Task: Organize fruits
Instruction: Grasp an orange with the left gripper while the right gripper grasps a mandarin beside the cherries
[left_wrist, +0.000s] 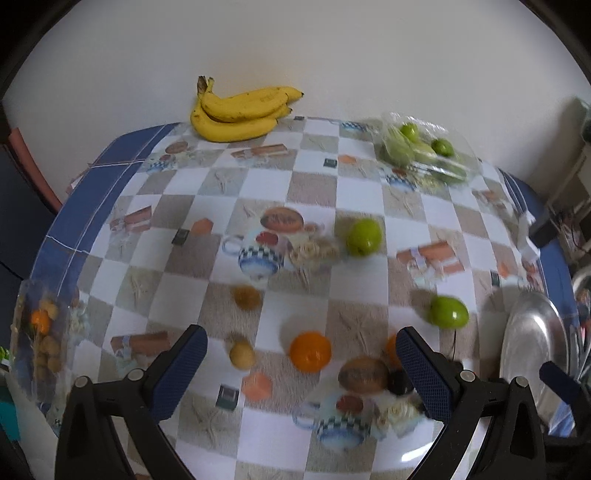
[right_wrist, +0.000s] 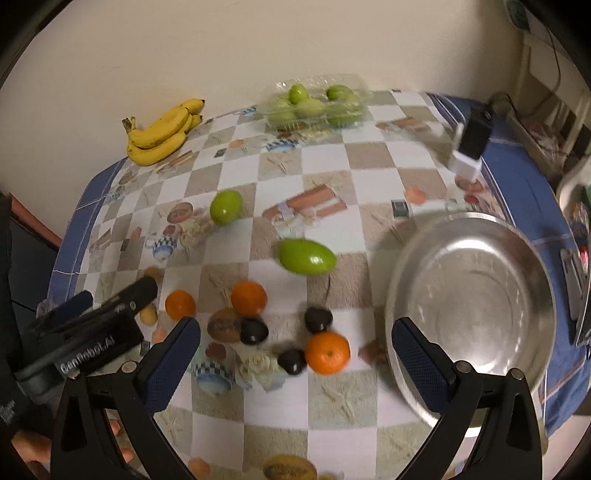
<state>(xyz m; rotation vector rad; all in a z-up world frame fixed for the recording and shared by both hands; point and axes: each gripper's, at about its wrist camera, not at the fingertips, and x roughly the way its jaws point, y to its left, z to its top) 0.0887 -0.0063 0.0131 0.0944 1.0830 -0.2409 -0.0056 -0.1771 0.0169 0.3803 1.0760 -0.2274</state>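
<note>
Your left tongs (left_wrist: 301, 373) are spread wide with nothing between the blue pads, hovering above the near part of the table (left_wrist: 258, 184). Between the pads you look down on an orange (left_wrist: 310, 350) and, to its left, a small yellowish fruit (left_wrist: 242, 355); a second small brownish one (left_wrist: 245, 297) lies a little farther away. Your right tongs (right_wrist: 295, 363) are also wide open and empty, held over a loose cluster near the table's front: an orange (right_wrist: 327, 352) with a dark fruit (right_wrist: 291, 362) touching its left side, another dark fruit (right_wrist: 317, 319) just beyond it, and a third (right_wrist: 254, 331) to the left, next to two more oranges (right_wrist: 248, 297) (right_wrist: 180, 304). Two green fruits lie apart in the middle of the table, one oblong (right_wrist: 306, 256), one rounder and farther left (right_wrist: 225, 206). The steel bowl (right_wrist: 472, 310) sits on the right, empty. At the far edge, bananas (right_wrist: 162, 133) lie on the left and a clear plastic box of green fruits (right_wrist: 317, 101) on the right. The left tool's black body (right_wrist: 88, 328) shows at the near left of the right view.
</note>
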